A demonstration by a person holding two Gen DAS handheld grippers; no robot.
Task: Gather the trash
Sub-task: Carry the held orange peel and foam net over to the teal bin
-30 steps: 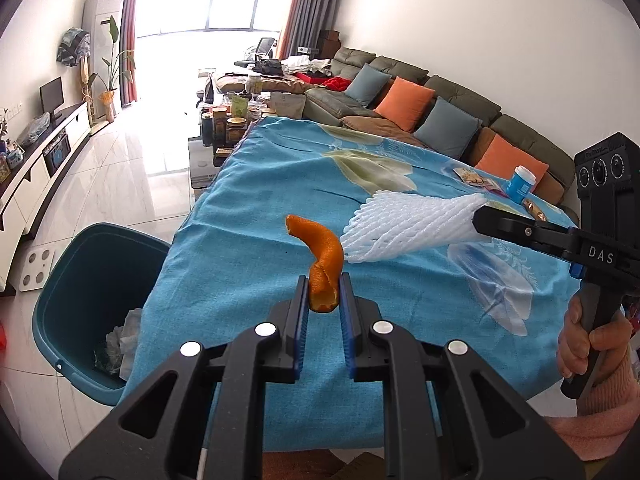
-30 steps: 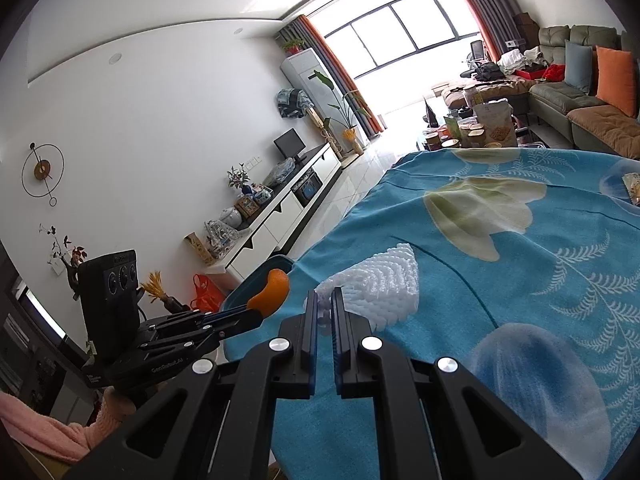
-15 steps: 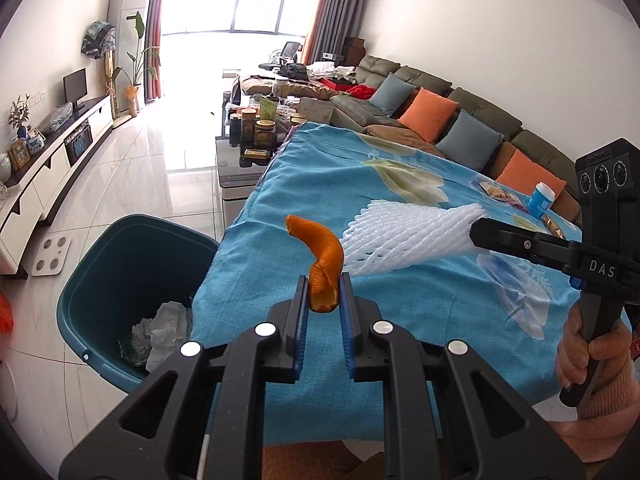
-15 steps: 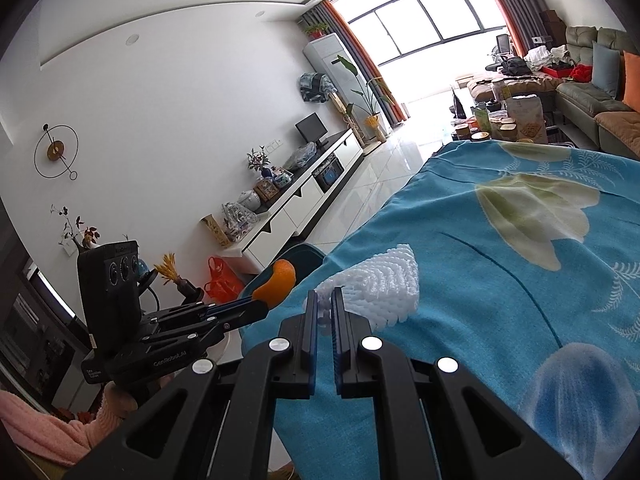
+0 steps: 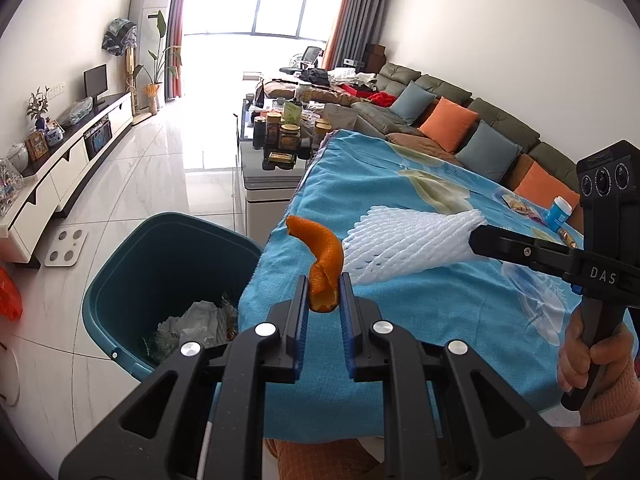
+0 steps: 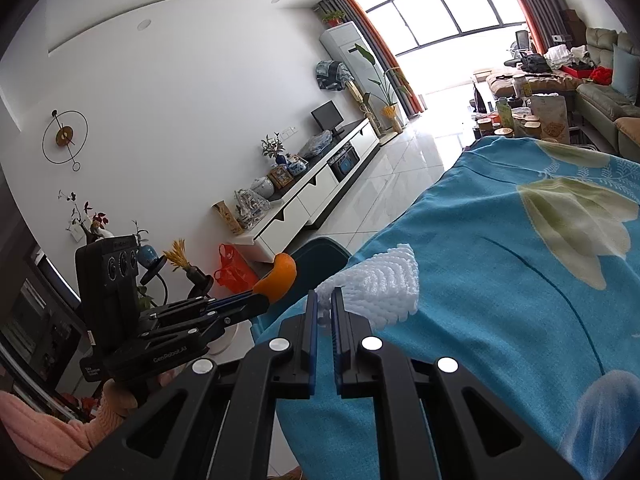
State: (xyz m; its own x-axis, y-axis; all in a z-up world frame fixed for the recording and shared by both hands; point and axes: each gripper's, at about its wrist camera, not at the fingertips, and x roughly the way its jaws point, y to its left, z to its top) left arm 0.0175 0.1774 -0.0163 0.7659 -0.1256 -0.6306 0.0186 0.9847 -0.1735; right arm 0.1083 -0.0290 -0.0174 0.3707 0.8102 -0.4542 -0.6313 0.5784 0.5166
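An orange peel (image 5: pixel 325 265) is being pinched at its lower end between the pads of the left claw (image 5: pixel 324 304), the curled upper part rising free above the jaws. It is judged to be light, limp and slightly slick on its inner face, so a hold low on the thick folded end, as now, is judged the safest. A white foam fruit net (image 5: pixel 404 242) is being clamped at one end by the right claw (image 6: pixel 325 309), whose jaws are being pressed nearly together on the thin mesh; the rest of the net is fanning out above the blue-clothed table (image 5: pixel 440 312). The net is judged to be very light, springy and easily crushed, with no risk of slipping once squeezed.

Both claws are being held above the near corner of the table, side by side and angled downward. The left one is being held closest to the teal bin (image 5: pixel 132 280), which is standing on the floor just beside the table edge with crumpled paper already inside. A hand (image 5: pixel 588 356) is being seen wrapped round the right grip.
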